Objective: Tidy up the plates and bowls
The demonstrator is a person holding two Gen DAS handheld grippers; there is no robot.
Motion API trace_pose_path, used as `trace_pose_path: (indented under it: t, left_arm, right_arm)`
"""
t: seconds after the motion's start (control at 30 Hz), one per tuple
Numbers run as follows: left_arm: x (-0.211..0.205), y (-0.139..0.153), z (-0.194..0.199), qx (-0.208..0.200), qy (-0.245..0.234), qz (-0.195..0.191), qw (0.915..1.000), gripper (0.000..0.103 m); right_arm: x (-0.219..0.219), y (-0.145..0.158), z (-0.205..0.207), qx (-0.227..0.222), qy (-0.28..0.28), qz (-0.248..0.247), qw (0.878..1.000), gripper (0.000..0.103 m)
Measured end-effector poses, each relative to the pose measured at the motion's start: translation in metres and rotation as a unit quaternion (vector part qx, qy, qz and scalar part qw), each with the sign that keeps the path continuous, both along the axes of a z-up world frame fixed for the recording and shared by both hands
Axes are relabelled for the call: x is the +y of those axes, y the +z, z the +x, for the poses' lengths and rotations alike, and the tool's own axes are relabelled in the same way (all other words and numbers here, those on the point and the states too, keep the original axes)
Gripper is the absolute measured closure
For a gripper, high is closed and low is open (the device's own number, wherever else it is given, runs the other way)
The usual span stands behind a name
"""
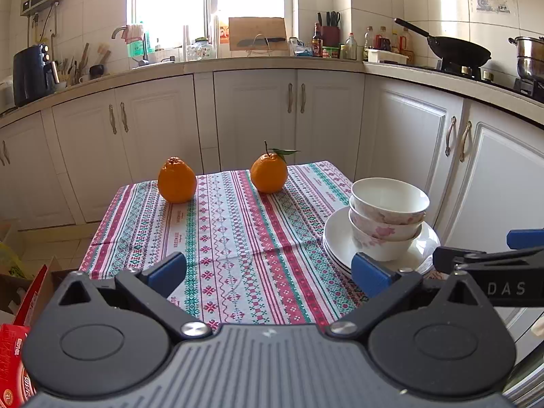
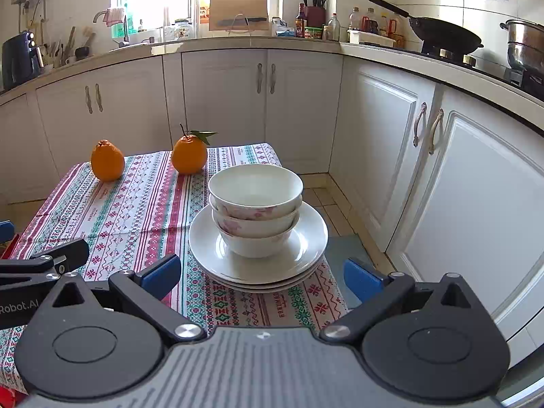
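Three nested bowls, white with pink flowers, stand on a stack of white plates near the table's right edge. They also show in the left wrist view, bowls on plates. My right gripper is open and empty, just in front of the plates. My left gripper is open and empty, over the cloth to the left of the stack. The right gripper's side shows in the left wrist view.
Two oranges sit at the far side of the patterned tablecloth. White kitchen cabinets stand behind and to the right. Red boxes lie on the floor at left.
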State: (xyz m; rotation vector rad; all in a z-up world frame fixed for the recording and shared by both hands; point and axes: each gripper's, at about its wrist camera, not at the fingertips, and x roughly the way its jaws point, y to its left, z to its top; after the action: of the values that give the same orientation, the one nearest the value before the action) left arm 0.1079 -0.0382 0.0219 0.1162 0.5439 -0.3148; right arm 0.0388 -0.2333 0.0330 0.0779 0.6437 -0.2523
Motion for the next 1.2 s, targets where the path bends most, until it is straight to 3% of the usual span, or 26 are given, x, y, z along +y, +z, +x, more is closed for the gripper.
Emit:
trace_pose_path:
  t: [1.2]
  left_arm:
    - [-0.0005,-0.0028,0.0014,0.009,0.003,-0.002,1.0000,0.001]
  right_arm:
    - [-0.0002,-0.0028,0.0006,0.002,-0.009,-0.002,1.000,0.000]
